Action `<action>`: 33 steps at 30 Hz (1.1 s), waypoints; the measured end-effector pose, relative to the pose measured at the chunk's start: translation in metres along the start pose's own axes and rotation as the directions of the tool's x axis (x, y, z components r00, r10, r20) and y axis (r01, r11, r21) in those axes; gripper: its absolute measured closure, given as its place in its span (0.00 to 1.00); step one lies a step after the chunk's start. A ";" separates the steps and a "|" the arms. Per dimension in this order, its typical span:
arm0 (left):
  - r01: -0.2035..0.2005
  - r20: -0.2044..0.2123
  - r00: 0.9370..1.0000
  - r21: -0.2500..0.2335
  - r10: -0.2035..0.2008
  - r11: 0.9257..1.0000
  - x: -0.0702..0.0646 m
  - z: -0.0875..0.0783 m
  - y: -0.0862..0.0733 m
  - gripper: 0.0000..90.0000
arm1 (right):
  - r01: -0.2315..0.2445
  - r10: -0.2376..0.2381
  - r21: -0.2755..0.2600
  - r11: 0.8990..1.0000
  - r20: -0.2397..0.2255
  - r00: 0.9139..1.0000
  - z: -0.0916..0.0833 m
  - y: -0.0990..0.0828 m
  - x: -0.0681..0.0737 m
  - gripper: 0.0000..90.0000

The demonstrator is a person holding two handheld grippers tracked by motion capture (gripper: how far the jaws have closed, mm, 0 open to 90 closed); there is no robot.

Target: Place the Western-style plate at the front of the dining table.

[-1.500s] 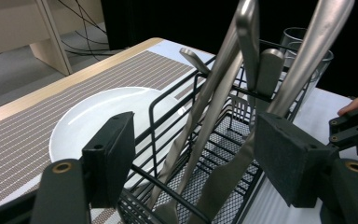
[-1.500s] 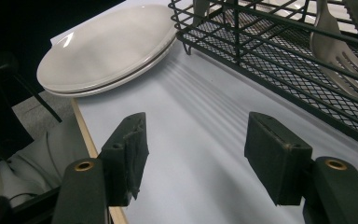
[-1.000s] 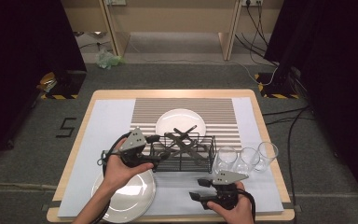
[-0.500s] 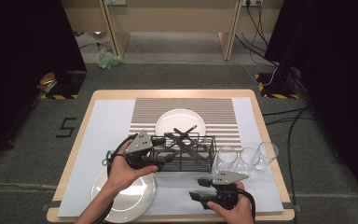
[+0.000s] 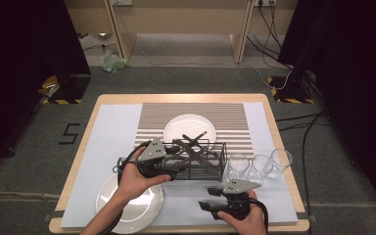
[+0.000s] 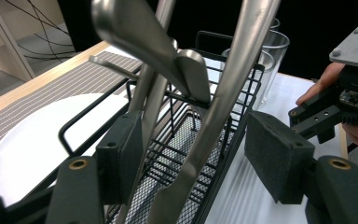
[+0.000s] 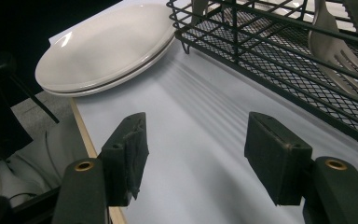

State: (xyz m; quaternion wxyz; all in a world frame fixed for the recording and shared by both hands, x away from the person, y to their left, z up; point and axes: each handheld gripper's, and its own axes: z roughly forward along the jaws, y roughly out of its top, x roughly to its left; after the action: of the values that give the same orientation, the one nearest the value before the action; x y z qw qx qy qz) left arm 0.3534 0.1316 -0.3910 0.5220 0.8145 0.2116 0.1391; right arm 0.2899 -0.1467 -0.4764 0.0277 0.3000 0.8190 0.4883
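My left claw (image 6: pixel 193 158): jaws have just been closing around a cutlery handle (image 6: pixel 214 116), still partly open, pads not yet pressing.
Handle: stiff steel, light, slick; I'd judge it best pinched mid-shaft, square across.
Wire basket (image 5: pixel 210 169): mid-table, holds crossed forks and spoons.
My right claw (image 7: pixel 200 154): wide open, holding nothing, near the front edge.
Glasses (image 5: pixel 257 166): three, beside the basket, fragile.

A single black figure "5" (image 5: pixel 69 133) is seen marked on the grey floor (image 5: pixel 24 161), left of the desk (image 5: pixel 127 99); nothing else can be read.
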 end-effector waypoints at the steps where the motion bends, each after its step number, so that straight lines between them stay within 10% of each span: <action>1: -0.001 0.000 1.000 0.002 0.001 1.000 0.000 0.001 0.000 0.42 | 0.001 -0.001 0.000 1.000 0.000 1.000 0.000 0.000 0.000 0.44; 33: -0.015 0.032 0.999 0.039 0.014 0.999 0.001 0.016 0.001 0.49 | -0.002 0.002 0.003 1.000 0.002 1.000 0.000 0.000 0.000 0.44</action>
State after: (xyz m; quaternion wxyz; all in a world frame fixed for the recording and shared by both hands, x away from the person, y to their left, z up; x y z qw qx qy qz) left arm 0.3619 0.1186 -0.3968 0.5083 0.8282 0.1999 0.1257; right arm 0.2901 -0.1473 -0.4764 0.0275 0.3011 0.8194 0.4869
